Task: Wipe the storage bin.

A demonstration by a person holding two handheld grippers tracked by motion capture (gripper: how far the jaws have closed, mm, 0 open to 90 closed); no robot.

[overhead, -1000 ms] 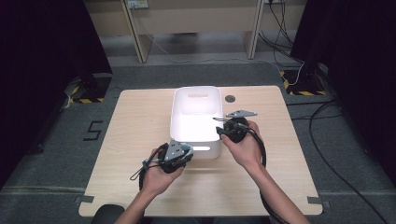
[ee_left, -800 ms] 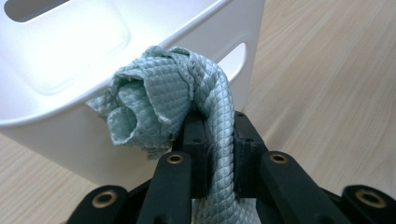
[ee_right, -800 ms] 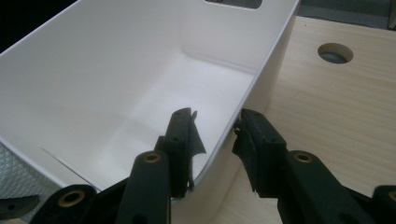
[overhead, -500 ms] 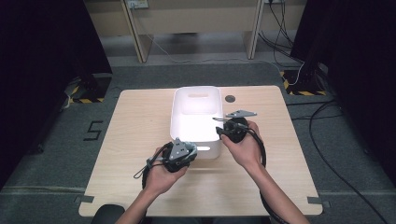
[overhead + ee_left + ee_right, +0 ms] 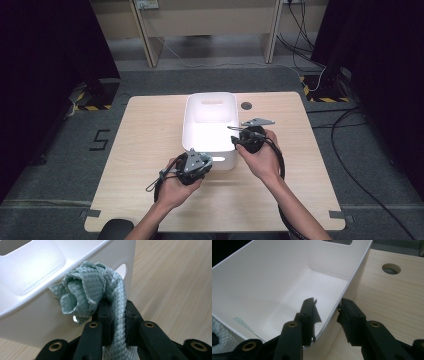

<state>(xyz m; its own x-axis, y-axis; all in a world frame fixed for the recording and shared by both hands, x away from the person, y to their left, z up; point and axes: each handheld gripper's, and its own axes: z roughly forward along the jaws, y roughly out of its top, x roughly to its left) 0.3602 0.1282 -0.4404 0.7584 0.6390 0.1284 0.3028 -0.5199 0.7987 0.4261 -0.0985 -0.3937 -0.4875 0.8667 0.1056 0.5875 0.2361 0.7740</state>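
Down at the near end of the counter (image 5: 150,140), your left gripper (image 5: 204,162) has its fingers (image 5: 103,315) pinched tight on the cloth (image 5: 95,285). It's held just outside the near wall of the white bin (image 5: 210,97), about level with the rim and not over the inside yet. Your right gripper (image 5: 239,140) has its fingers (image 5: 308,312) fairly wide, straddling the bin's right wall, one inside and one outside. As far as I can tell they aren't actually clamping it.

Stuff I'd watch for:
- That bin looks like light, smooth plastic sitting on slick wood. Bump the near wall with the cloth hand and I'd guess it slides away, since the right fingers aren't pinning it.
- The cloth is bunched into a loose roll above the fingers. Let go too early and it probably flops down the outside wall onto the counter.
- A trailing fold could snag on the handle slot or the rim.

On materials, the cloth is pale grey-green with a quilted diamond weave and a stitched edge. It's soft and floppy, so it won't hold its shape. The bin is glossy, thin-walled and rounded at the corners, with cut-out handles. The counter is light wood grain with a round cable hole (image 5: 246,105).
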